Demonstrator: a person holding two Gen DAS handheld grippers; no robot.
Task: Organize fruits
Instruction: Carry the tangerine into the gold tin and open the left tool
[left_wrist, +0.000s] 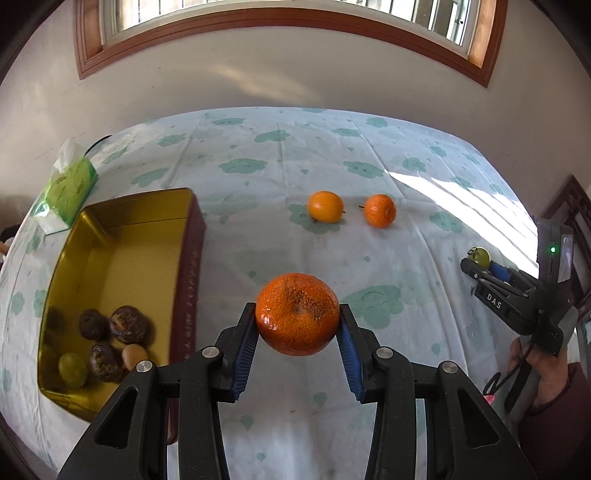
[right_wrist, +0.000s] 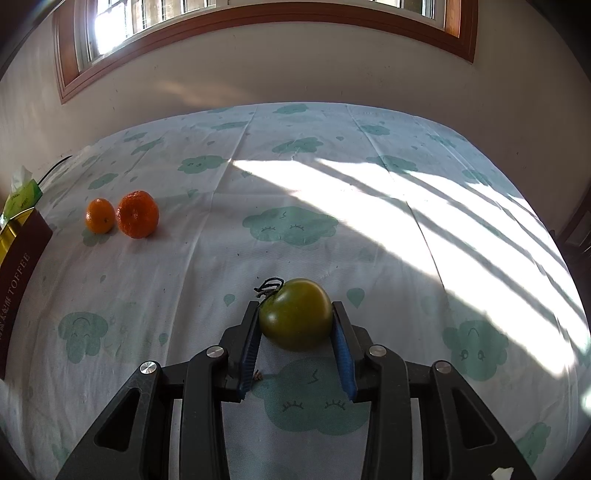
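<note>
My left gripper (left_wrist: 297, 320) clamps a mandarin (left_wrist: 297, 314) | my right gripper (right_wrist: 295, 317) clamps a green tomato (right_wrist: 295, 314) on the bench (right_wrist: 332, 206)

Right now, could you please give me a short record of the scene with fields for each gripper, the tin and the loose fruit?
left gripper: fingers shut on a large orange, held clear of the cloth beside the tin
right gripper: fingers shut on a green tomato
tin: open, gold inside, holds dark round fruits, a green one and a brown one
loose fruit: two small oranges side by side on the tablecloth
other: green tissue pack behind the tin
</note>
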